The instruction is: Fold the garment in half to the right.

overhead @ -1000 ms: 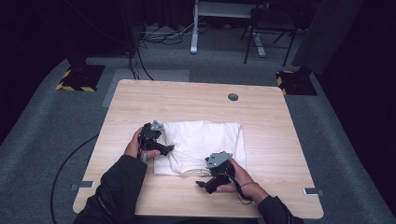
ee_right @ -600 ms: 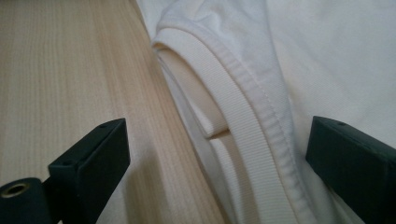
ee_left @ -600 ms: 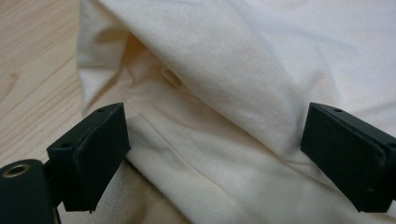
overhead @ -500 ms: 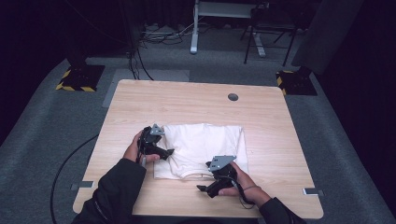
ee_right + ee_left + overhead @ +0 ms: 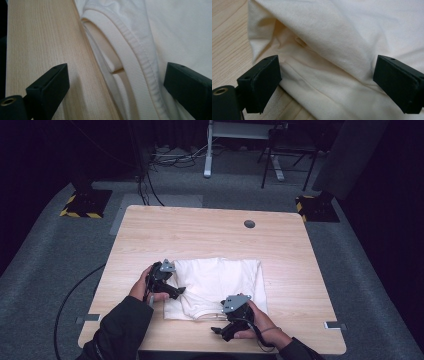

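Cream-white cotton lies folded on the pale wooden bench: a T-shirt set in the near half, slightly left of the middle, its ribbed collar toward the person's edge.

Farthest left in the high view, a dark sleeve comes up from the bottom edge, and its hand holds the left gripper at the shirt's left border, the black jaws pointing right onto the cloth. In the left gripper view its jaws stand spread wide apart, with a raised fold of the T-shirt lying between them; neither jaw presses the fabric, and a strip of bench shows beside the left one.

Across the middle the shirt rests flat, its far hem running straight and its right side square.

Farther right, at the near edge of the shirt, the right gripper sits in the other hand, a grey three-cornered plate on top, jaws aimed left and toward the person. In the right gripper view those jaws are likewise spread wide, straddling the ribbed collar: one jaw hangs over bare bench, the other over the shirt body. Nothing is pinched.

A small round hole marks the bench's far side, well apart from the shirt.
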`<state>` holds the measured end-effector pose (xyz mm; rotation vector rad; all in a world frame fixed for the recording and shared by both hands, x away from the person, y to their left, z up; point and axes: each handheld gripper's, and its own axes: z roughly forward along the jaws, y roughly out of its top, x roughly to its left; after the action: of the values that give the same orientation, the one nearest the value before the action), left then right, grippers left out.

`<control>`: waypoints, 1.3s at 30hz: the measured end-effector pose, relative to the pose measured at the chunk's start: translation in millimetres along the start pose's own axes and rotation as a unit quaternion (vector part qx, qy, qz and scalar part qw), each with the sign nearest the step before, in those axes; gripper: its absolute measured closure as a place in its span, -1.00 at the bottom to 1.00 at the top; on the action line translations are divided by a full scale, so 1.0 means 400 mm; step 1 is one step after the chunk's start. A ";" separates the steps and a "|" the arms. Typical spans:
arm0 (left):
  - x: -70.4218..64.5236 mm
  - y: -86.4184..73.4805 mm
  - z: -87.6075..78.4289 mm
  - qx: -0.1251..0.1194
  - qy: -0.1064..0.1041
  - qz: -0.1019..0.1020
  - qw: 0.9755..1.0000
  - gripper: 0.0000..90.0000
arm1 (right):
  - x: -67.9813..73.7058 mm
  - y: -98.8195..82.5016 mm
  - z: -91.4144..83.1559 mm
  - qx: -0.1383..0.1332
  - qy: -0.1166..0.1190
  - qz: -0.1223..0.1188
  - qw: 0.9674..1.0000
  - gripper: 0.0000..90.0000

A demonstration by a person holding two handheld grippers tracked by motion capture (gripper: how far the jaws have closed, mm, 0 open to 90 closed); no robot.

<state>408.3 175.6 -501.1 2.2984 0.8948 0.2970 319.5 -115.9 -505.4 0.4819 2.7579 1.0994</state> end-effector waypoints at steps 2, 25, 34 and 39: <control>-0.003 -0.001 -0.002 0.002 -0.001 0.000 1.000 -0.83 | 0.003 0.000 -0.002 0.002 0.002 0.001 1.000 -0.86; 0.062 0.044 -0.023 -0.022 0.036 -0.047 0.998 -0.90 | 0.046 0.084 0.030 -0.025 -0.028 -0.061 0.997 -0.83; 0.103 0.059 0.019 -0.032 0.008 -0.079 0.996 -0.94 | 0.063 0.126 0.087 -0.019 -0.013 -0.071 0.997 -0.84; 0.103 0.056 0.032 -0.035 -0.002 -0.091 0.995 -0.94 | 0.063 0.133 0.094 -0.024 -0.005 -0.065 0.998 -0.84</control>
<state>455.9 184.3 -497.3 2.1343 1.0668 0.2417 317.9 -46.7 -496.1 0.2980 2.7031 1.1266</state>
